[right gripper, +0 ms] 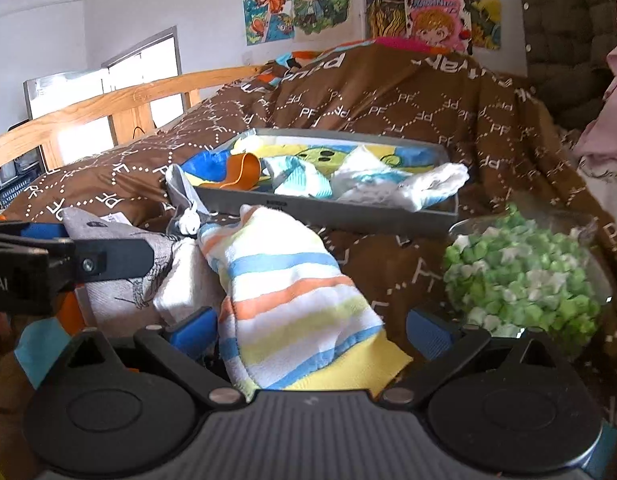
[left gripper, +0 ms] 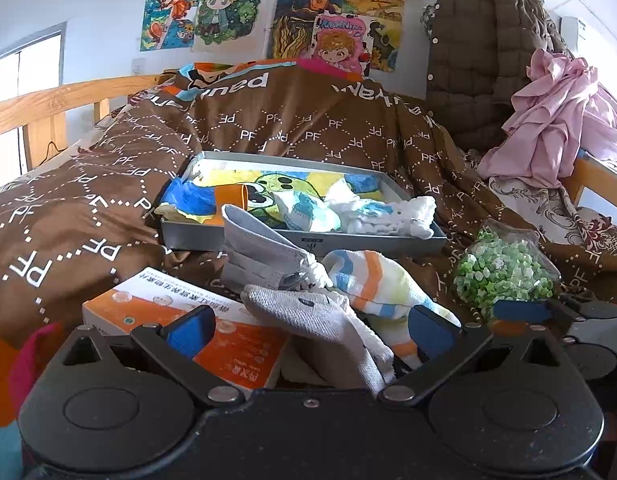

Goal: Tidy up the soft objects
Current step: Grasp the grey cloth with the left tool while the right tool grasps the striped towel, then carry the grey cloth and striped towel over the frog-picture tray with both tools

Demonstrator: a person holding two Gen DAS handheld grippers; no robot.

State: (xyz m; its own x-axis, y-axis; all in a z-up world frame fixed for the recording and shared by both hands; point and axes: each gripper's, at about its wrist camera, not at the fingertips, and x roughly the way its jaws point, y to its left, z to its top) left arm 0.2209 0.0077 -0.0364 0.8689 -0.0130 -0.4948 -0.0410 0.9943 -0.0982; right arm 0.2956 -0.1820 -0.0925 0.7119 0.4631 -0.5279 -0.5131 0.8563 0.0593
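The striped sock (right gripper: 292, 300) lies between my right gripper's (right gripper: 312, 332) spread fingers, ungripped. My left gripper (left gripper: 308, 330), also open, straddles a grey sock (left gripper: 320, 316). Ahead sits the grey tray (left gripper: 308, 240). Only the left view shows the orange box (left gripper: 196, 320).

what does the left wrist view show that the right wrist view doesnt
Only the left wrist view shows the orange box under the grey sock and the whole pink cloth. Only the right wrist view shows the left tool from the side, over the grey sock. Both show the striped sock, grey tray, bag of green stars and brown quilt.
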